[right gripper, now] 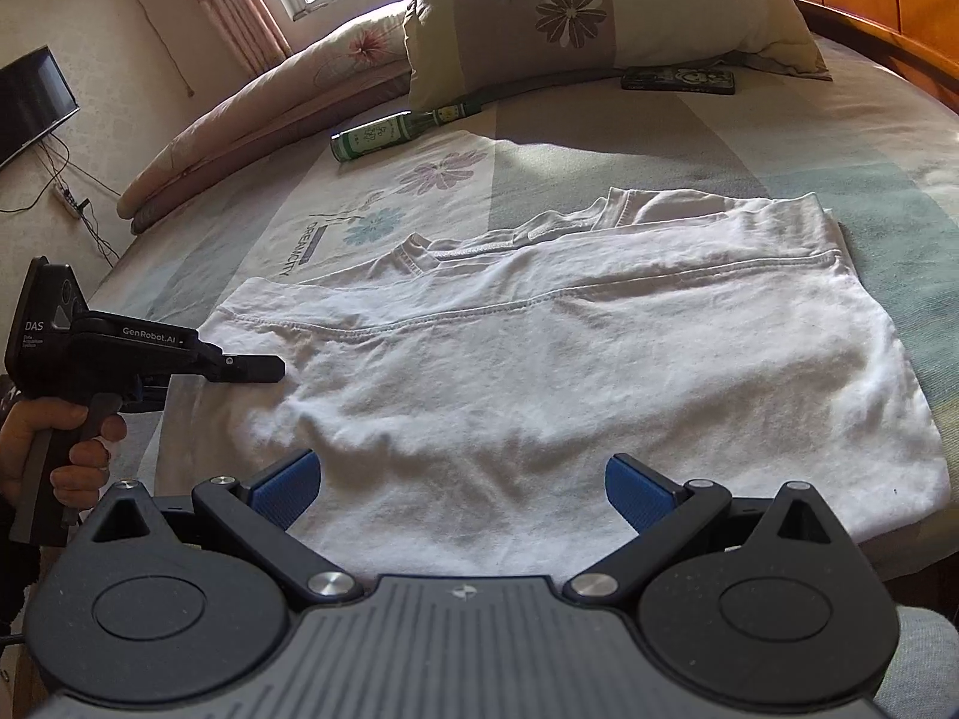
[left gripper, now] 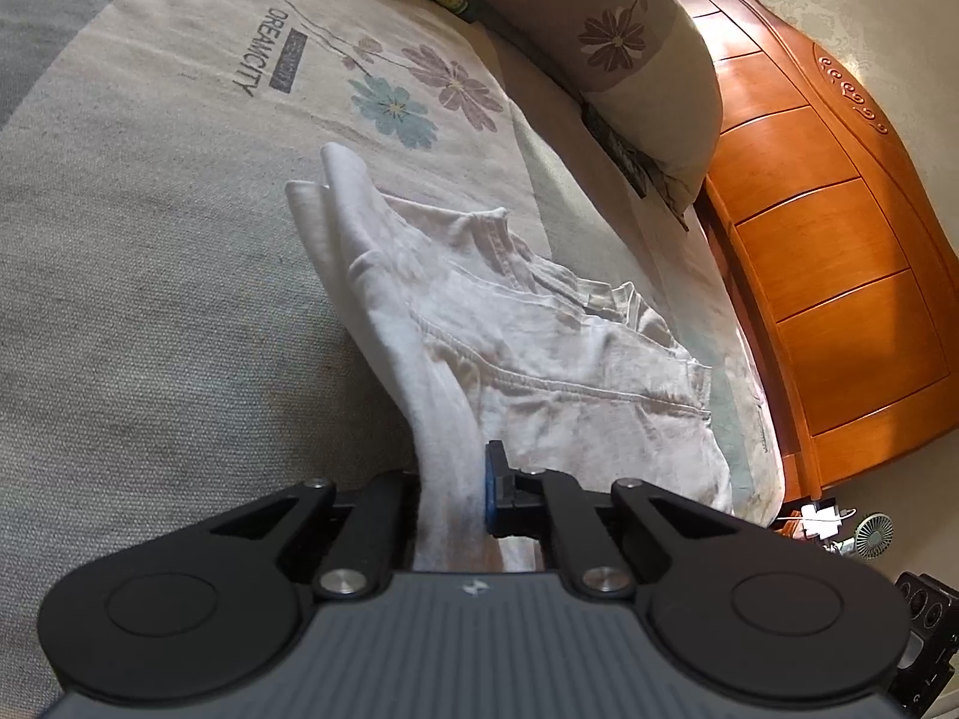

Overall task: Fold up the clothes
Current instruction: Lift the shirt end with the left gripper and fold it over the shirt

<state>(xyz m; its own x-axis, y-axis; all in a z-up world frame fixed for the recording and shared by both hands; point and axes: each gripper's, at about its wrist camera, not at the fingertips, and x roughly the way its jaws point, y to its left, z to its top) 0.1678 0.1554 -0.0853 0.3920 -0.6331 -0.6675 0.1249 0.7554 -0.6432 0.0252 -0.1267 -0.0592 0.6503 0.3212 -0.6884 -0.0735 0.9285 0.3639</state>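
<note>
A white T-shirt point(right gripper: 539, 371) lies partly folded on the bed, its collar toward the pillow. My left gripper point(left gripper: 455, 497) is shut on the shirt's left edge point(left gripper: 443, 431) and holds that fabric lifted off the sheet; in the right wrist view the left gripper point(right gripper: 264, 368) shows at the shirt's left side, held by a hand point(right gripper: 54, 449). My right gripper point(right gripper: 461, 488) hovers over the shirt's near hem, jaws wide apart, blue pads point(right gripper: 287, 485) with nothing between them.
The bed sheet point(left gripper: 150, 239) has a flower print and lettering. A green bottle point(right gripper: 395, 135) lies near a large pillow point(right gripper: 587, 6); a dark phone-like item point(right gripper: 677, 81) lies by the pillow. An orange wooden headboard point(left gripper: 839, 239) stands along the bed's right side.
</note>
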